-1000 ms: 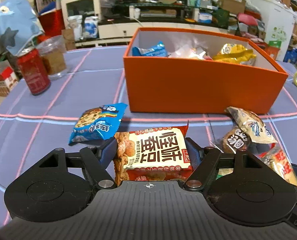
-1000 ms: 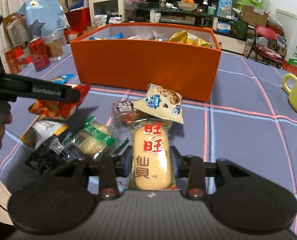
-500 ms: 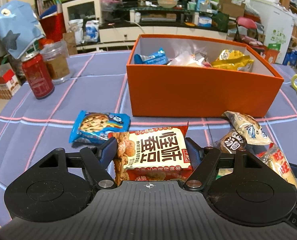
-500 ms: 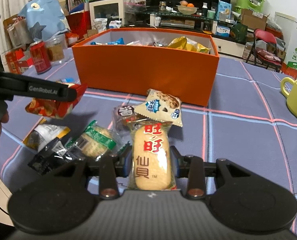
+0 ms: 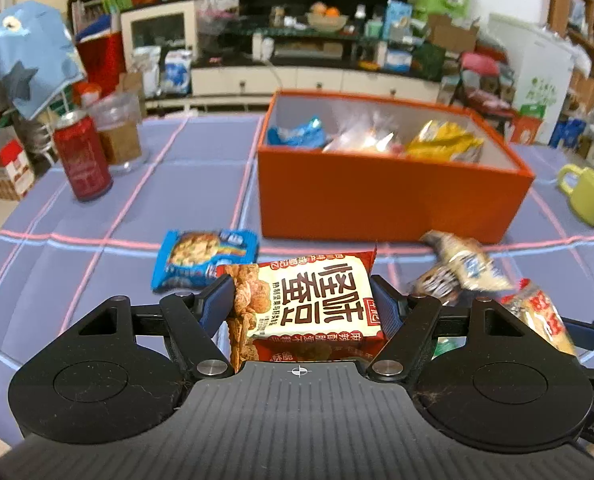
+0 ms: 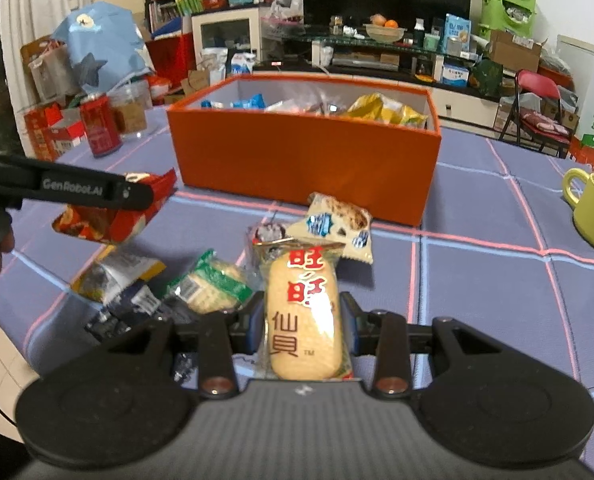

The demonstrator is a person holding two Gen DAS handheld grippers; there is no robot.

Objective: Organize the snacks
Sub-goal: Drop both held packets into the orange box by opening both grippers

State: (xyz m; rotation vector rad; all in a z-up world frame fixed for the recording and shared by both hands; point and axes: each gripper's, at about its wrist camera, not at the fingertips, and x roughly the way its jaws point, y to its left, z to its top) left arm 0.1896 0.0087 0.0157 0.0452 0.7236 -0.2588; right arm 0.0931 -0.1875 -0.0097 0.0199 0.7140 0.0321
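My left gripper is shut on a red bean snack packet and holds it above the table; both show from the side in the right wrist view. My right gripper is shut on a rice cracker packet, which also shows in the left wrist view. The orange box stands ahead with several snacks inside and is also in the right wrist view. A blue cookie packet lies on the cloth in front of the box.
Loose snacks lie near the front: a beige cookie packet, a green packet, a dark packet. A red can and a jar stand left. A yellow-green mug stands right.
Both grippers have risen and pulled back from the box with their packets held; the box looks smaller and its inside shows more.
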